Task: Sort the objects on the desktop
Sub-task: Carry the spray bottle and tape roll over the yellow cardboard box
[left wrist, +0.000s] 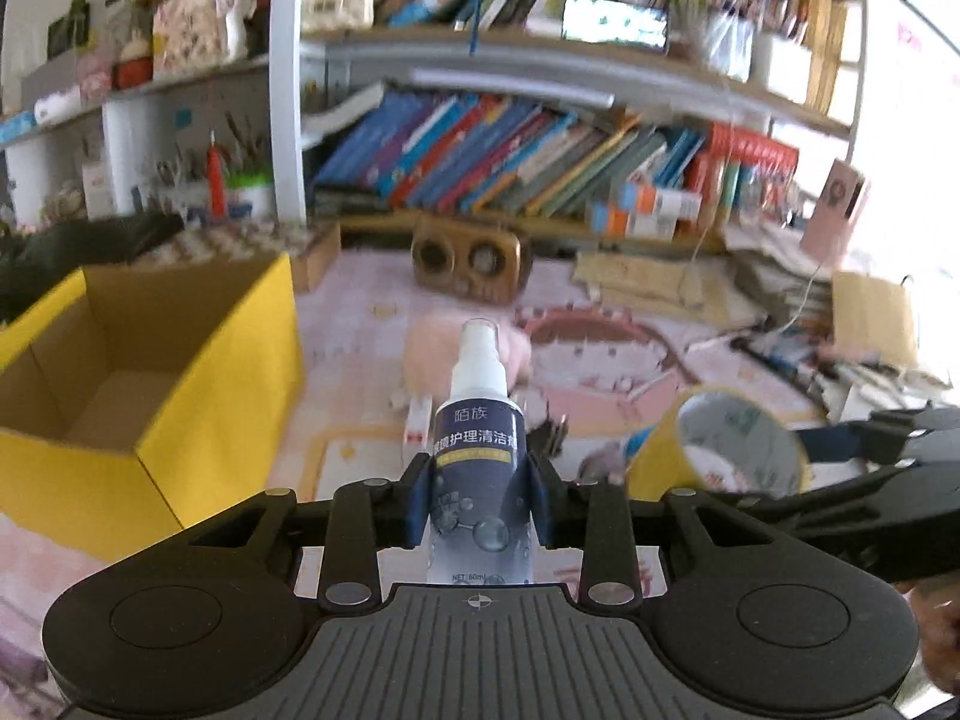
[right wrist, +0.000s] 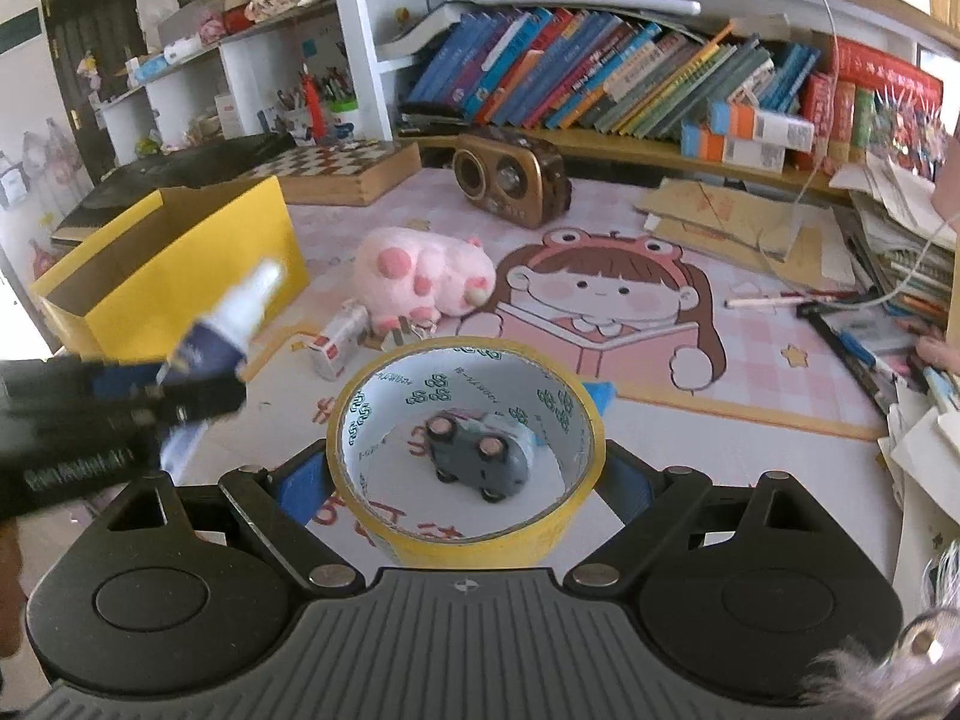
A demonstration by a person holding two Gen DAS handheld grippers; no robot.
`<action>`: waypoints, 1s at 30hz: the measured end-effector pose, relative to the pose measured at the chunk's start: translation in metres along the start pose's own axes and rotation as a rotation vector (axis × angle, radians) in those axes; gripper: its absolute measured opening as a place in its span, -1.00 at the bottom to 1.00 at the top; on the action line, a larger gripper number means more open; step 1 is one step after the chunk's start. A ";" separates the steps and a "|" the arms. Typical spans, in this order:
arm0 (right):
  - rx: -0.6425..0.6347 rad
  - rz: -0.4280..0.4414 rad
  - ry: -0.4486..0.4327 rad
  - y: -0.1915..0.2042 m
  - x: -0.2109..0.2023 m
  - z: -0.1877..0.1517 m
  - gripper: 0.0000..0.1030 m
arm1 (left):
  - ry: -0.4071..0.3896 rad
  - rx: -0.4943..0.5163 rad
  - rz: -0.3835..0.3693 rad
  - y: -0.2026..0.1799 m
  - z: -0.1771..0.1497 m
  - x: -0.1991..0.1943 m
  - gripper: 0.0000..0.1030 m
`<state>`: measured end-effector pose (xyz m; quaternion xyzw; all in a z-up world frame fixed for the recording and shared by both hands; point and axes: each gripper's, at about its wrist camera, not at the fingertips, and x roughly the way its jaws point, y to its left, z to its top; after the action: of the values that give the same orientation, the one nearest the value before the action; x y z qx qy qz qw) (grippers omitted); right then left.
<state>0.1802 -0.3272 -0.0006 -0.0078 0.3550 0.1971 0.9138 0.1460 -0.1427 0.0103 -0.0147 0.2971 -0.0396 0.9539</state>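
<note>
Navy spray bottle | clamped upright in left claw | above desk mat

Bright daylight floods in from the right, washing out that edge. The left wrist view is motion-blurred; fisheye distortion bends both views' edges.

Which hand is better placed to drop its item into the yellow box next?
Left, probably. Its gripper holds the spray bottle close beside the open yellow box; the right gripper, holding the tape roll, sits farther away.
</note>
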 end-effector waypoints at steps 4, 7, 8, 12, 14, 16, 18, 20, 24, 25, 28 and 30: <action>-0.026 -0.010 -0.029 0.017 -0.006 0.004 0.75 | -0.028 0.003 -0.018 0.009 0.002 -0.013 -0.37; -0.033 -0.016 -0.042 0.031 -0.008 0.006 0.75 | -0.035 0.002 -0.026 0.020 0.001 -0.021 -0.36; -0.031 -0.018 -0.042 0.036 -0.008 0.006 0.75 | -0.037 0.002 -0.028 0.024 0.001 -0.024 -0.37; -0.022 -0.024 -0.041 0.056 -0.009 0.005 0.75 | -0.039 0.003 -0.033 0.041 -0.004 -0.035 -0.37; -0.019 -0.027 -0.042 0.068 -0.009 0.003 0.75 | -0.040 0.009 -0.038 0.050 -0.008 -0.041 -0.36; -0.015 -0.028 -0.041 0.081 -0.009 0.001 0.75 | -0.035 0.013 -0.044 0.059 -0.011 -0.046 -0.36; -0.007 -0.032 -0.038 0.094 -0.009 -0.003 0.75 | -0.028 0.008 -0.051 0.070 -0.016 -0.054 -0.36; -0.003 -0.034 -0.031 0.108 -0.011 -0.007 0.75 | -0.027 0.003 -0.054 0.081 -0.021 -0.062 -0.36; -0.007 -0.044 -0.037 0.134 -0.018 -0.015 0.75 | -0.020 -0.009 -0.063 0.101 -0.030 -0.074 -0.37; -0.004 -0.048 -0.038 0.141 -0.020 -0.018 0.75 | -0.020 -0.005 -0.067 0.105 -0.032 -0.078 -0.37; 0.007 -0.060 -0.038 0.158 -0.024 -0.025 0.75 | -0.016 0.006 -0.081 0.116 -0.040 -0.088 -0.37; 0.012 -0.066 -0.037 0.169 -0.027 -0.031 0.75 | -0.015 0.011 -0.086 0.124 -0.045 -0.095 -0.37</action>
<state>0.0809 -0.1856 0.0150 -0.0102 0.3390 0.1648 0.9262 0.0507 -0.0118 0.0202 -0.0223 0.2888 -0.0822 0.9536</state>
